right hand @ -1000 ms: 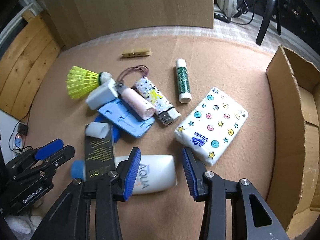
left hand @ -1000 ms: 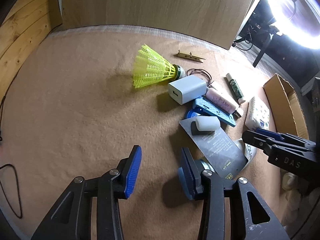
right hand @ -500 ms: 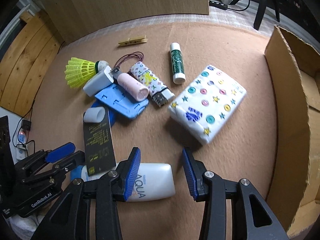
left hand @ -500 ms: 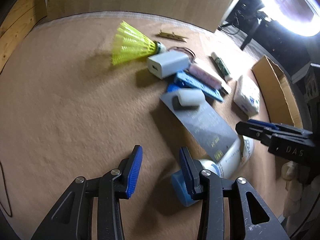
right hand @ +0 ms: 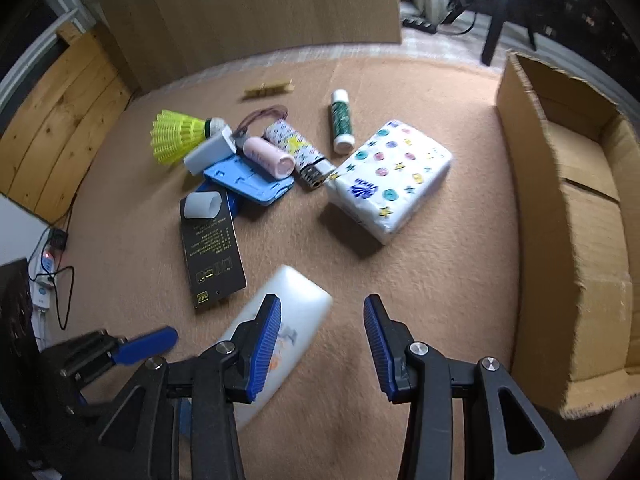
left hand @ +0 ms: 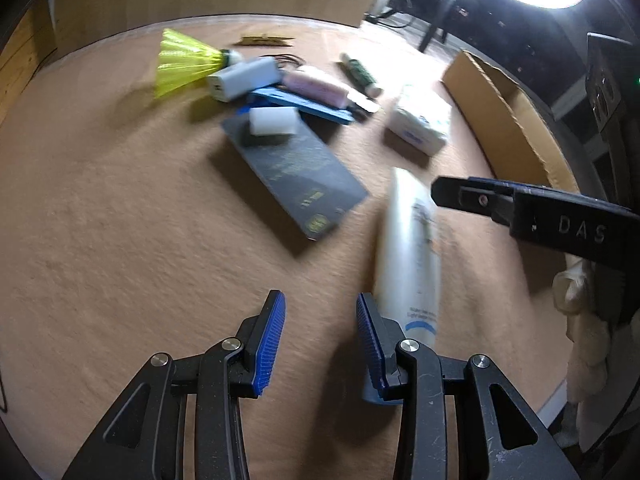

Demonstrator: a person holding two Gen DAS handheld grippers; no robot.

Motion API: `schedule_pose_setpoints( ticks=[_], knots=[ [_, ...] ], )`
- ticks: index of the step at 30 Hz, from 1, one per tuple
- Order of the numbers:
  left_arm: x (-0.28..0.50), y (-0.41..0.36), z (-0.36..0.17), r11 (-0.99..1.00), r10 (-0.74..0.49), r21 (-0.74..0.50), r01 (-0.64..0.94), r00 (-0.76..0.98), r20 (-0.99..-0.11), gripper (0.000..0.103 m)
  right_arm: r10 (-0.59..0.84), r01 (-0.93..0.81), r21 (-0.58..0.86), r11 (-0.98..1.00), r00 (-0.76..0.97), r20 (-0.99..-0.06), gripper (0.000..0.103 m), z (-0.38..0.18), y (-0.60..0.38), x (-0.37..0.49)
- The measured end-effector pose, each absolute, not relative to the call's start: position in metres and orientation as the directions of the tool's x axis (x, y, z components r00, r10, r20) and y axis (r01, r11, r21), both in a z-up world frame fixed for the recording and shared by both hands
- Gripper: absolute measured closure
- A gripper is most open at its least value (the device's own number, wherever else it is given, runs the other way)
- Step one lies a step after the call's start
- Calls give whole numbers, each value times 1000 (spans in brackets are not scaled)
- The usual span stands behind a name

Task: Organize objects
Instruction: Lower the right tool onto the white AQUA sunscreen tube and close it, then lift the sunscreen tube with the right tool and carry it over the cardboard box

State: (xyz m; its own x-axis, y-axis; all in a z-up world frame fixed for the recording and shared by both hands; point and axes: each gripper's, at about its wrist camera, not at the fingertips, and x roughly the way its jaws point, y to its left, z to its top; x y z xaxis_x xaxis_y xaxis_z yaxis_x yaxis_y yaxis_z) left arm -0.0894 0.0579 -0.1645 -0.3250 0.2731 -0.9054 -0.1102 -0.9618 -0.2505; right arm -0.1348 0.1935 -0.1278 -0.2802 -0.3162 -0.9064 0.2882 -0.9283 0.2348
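Observation:
A white tube with a blue cap [left hand: 408, 248] lies on the tan carpet [left hand: 120, 220], its cap end behind the right finger of my left gripper [left hand: 320, 320]. That gripper is open and holds nothing. In the right wrist view the tube [right hand: 296, 300] runs diagonally under the left finger of my right gripper [right hand: 322, 312]. The right gripper's jaws are opening and only carpet shows between them. A tissue pack [right hand: 392, 176] lies ahead of the right gripper. An open cardboard box [right hand: 560, 240] stands to its right.
A black card pack [right hand: 212, 256] with a small white roll [right hand: 202, 206] on it lies left of the tube. Behind are a yellow shuttlecock [right hand: 176, 136], white charger [right hand: 208, 152], blue holder [right hand: 248, 180], pink cylinder [right hand: 268, 156], lighter [right hand: 296, 152], glue stick [right hand: 342, 120] and clothespin [right hand: 268, 88].
The tube has swung from lying crosswise to lying diagonally, cap end toward the left gripper. The left gripper has moved right along the carpet; the right gripper has drawn back a little.

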Motion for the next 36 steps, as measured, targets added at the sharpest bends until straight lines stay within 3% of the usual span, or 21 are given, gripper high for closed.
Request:
schedule_pose_setpoints(
  ticks=[1, 3, 5, 7, 14, 26, 36],
  knots=[
    [-87, 61, -162, -963, 269, -242, -121, -333, -904, 62, -322, 279, 243, -929, -286, -902, 60, -126, 197, -134],
    [-83, 66, -155, -965, 259, -220, -145, -355, -898, 60, -329, 249, 260, -933, -298, -896, 47, -123, 205, -129],
    [-82, 68, -148, -967, 247, -199, -161, -376, -893, 50, -345, 236, 281, -930, -299, -890, 39, -122, 209, -124],
    [-82, 68, -143, -966, 249, -197, -169, -386, -888, 32, -362, 238, 300, -924, -285, -888, 38, -122, 211, -119],
    [-82, 71, -137, -952, 286, -219, -213, -371, -883, 18, -392, 213, 348, -913, -224, -892, 37, -138, 211, -112],
    [-89, 81, -156, -936, 327, -259, -237, -323, -888, 18, -454, 211, 419, -883, -160, -876, 37, -152, 199, -109],
    [-90, 86, -165, -919, 374, -314, -237, -280, -884, 31, -490, 227, 460, -858, -98, -866, 37, -160, 191, -112]
  ],
)
